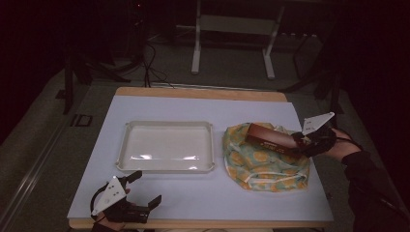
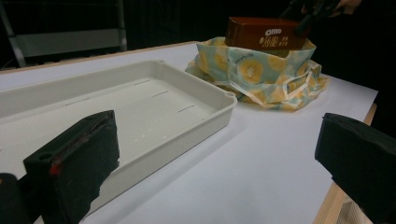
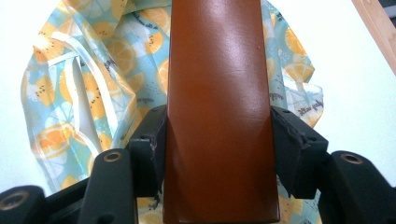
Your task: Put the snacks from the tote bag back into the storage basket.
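**Brown box clamped above the fruit-print bag; tray stands empty to its left**

The room is dark around a pale lilac surface [image 1: 203, 193] with a wooden edge; metal frame legs stand on the floor behind it.

My right gripper [image 1: 300, 144] holds a long brown glossy cardboard biscuit box [image 1: 270, 138]. Its jaws press the box's two long sides near one end, as the right gripper view confirms, with the box [image 3: 219, 107] running straight away from the jaws. The box is raised and tilted over a crumpled plastic bag printed with orange and lemon slices on light blue [image 1: 263, 162], which lies on the right half of the surface. I cannot tell whether the far end of the box touches the bag.

My left gripper [image 1: 140, 188] rests at the near left corner, jaws spread and holding nothing. In its view the bag [image 2: 254, 74] and box [image 2: 266, 33] lie well apart from it, beyond the tray.

A shallow cream rectangular plastic tray [image 1: 167, 166] sits empty just beside the bag, on its left.

Governing relation: the box's long axis points from my right gripper toward the tray, roughly across the surface. The right hand is the nearer and already engaged. In my judgement a leftward carry would bring the box over the tray, whose long side runs about parallel to the box.
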The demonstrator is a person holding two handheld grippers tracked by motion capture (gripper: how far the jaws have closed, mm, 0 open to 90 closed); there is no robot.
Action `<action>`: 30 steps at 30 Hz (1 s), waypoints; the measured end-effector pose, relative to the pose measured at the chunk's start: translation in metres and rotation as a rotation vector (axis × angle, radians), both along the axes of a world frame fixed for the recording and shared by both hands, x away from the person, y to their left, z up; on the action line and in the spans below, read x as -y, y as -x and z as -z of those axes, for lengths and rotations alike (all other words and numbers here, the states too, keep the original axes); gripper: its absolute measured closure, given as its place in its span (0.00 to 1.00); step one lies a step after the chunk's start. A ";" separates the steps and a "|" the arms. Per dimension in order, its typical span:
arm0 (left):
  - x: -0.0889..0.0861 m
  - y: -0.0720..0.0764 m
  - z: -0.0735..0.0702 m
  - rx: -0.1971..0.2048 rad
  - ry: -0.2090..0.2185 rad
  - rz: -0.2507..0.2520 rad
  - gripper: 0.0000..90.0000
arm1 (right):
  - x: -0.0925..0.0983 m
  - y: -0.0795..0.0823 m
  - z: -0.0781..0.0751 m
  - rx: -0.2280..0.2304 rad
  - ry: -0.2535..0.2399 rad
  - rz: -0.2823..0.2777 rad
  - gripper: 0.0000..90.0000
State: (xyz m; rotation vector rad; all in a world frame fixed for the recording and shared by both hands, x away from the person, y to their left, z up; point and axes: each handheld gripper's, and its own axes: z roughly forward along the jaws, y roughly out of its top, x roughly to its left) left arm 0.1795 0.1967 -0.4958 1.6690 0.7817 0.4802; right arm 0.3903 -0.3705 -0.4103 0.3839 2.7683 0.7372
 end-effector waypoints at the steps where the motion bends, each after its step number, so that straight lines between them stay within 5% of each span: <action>1: 0.000 0.000 0.000 0.000 0.002 0.000 0.00 | 0.000 0.000 -0.001 0.002 0.003 0.000 0.47; 30: -0.002 0.004 0.001 0.006 -0.010 0.001 0.00 | -0.027 -0.007 -0.049 0.074 0.010 -0.062 0.47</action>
